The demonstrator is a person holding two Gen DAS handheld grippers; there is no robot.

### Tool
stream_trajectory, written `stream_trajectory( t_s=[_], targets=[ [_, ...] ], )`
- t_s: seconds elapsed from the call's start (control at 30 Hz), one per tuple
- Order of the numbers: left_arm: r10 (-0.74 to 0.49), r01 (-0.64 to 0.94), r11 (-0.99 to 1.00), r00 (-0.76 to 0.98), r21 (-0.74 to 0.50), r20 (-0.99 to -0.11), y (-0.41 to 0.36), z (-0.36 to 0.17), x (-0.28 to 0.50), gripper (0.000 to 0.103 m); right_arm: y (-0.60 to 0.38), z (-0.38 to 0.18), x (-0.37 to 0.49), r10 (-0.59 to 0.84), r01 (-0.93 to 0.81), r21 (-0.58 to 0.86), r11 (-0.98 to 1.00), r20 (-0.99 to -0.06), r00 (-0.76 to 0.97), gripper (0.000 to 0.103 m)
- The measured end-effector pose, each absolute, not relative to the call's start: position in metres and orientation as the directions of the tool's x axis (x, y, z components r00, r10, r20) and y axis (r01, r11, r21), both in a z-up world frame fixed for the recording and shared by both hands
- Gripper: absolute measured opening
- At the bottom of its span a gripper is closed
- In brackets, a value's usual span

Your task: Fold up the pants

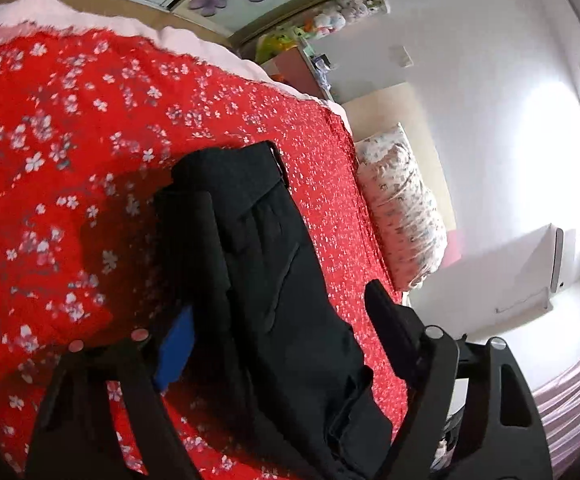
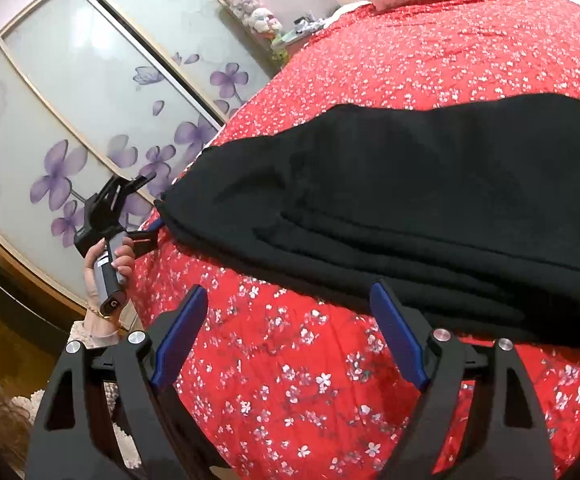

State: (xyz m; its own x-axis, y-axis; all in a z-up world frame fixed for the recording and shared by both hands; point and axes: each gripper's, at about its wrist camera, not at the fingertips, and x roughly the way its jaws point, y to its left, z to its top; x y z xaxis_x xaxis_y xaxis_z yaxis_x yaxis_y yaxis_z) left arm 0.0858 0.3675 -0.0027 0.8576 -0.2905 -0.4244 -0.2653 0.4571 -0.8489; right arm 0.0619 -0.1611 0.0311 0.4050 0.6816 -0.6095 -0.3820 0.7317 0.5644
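Observation:
Black pants (image 2: 430, 200) lie folded in layers on a red flowered bedspread (image 2: 290, 360). In the left wrist view the pants (image 1: 281, 280) run lengthwise between my left gripper's fingers. My left gripper (image 1: 277, 328) is open, its fingers wide apart on either side of the cloth. It also shows in the right wrist view (image 2: 145, 232), held by a hand at the pants' left end. My right gripper (image 2: 294, 332) is open and empty, just in front of the pants' near edge, above the bedspread.
A flowered pillow (image 1: 402, 208) lies at the head of the bed. A wardrobe with purple flower doors (image 2: 89, 120) stands beside the bed. Plush toys (image 2: 253, 12) sit on a bedside cabinet. A white wall and radiator (image 1: 530, 264) are at right.

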Motion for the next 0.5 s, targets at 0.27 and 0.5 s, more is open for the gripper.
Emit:
stream_trajectory(
  t_s=[0.27, 0.5],
  targets=[
    [-0.256, -0.339, 0.465, 0.833, -0.818, -0.49, 0.363, -0.01, 0.107, 0.086, -0.162, 0.029, 0.062, 0.685, -0.376, 0.573, 0.728, -0.613, 0.393, 0.085],
    [-0.162, -0.466, 0.493, 0.781, -0.735, -0.603, 0.355, -0.016, 0.108, 0.025, -0.168, 0.032, 0.056, 0.692, -0.386, 0.574, 0.722, -0.604, 0.396, 0.085]
  ],
)
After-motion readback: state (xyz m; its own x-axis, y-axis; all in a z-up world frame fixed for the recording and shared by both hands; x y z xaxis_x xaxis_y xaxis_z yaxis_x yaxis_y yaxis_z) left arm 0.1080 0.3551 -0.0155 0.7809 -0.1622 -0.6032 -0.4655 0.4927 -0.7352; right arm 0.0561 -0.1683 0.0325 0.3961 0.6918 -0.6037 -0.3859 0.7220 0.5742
